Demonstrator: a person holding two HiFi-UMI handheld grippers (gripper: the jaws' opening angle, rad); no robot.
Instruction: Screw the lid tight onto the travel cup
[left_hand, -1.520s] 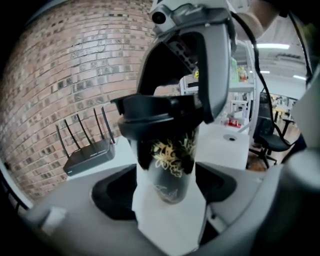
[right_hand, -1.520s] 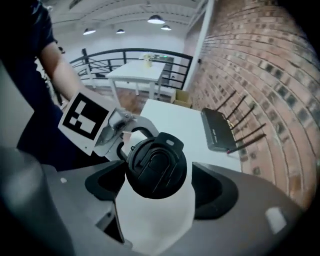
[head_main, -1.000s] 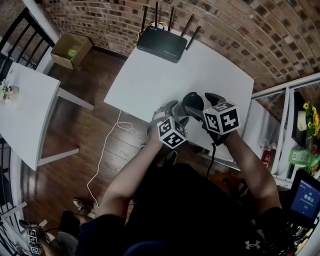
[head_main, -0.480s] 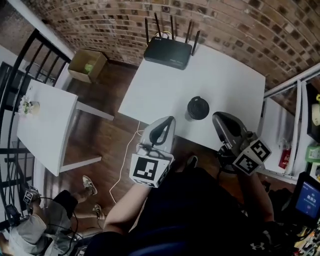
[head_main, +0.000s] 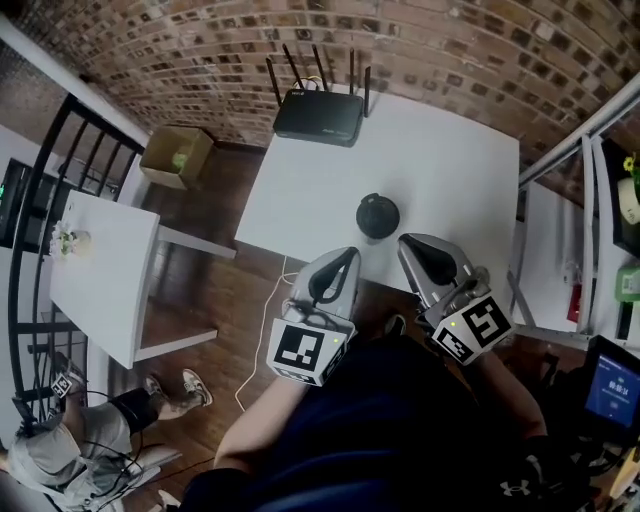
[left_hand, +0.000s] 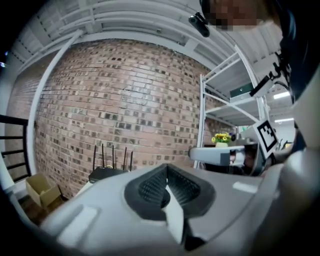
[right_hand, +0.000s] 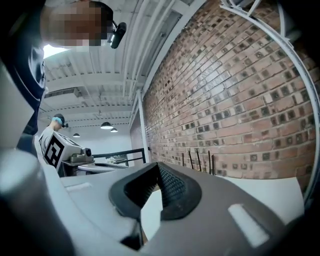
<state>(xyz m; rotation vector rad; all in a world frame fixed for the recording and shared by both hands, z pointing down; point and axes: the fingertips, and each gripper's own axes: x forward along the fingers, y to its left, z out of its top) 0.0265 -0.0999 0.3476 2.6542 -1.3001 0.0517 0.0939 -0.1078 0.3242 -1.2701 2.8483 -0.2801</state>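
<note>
Since the travel cup (head_main: 378, 217) is standing alone close to the near edge of the white table (head_main: 450, 150), bare tabletop is lying open all around it, back to the router (head_main: 318, 115) sitting at the far edge by the brick wall (head_main: 250, 40). I am holding my left gripper (head_main: 345, 254) and right gripper (head_main: 410, 242) roughly level, short of the cup, 1 on each side, touching neither it nor each other. Both pairs of jaws are pressing fully together, gripping nothing. Wooden floor (head_main: 210, 290) is showing at the left, carrying a 2nd white table (head_main: 100, 260) and a cardboard box (head_main: 176, 155).
</note>
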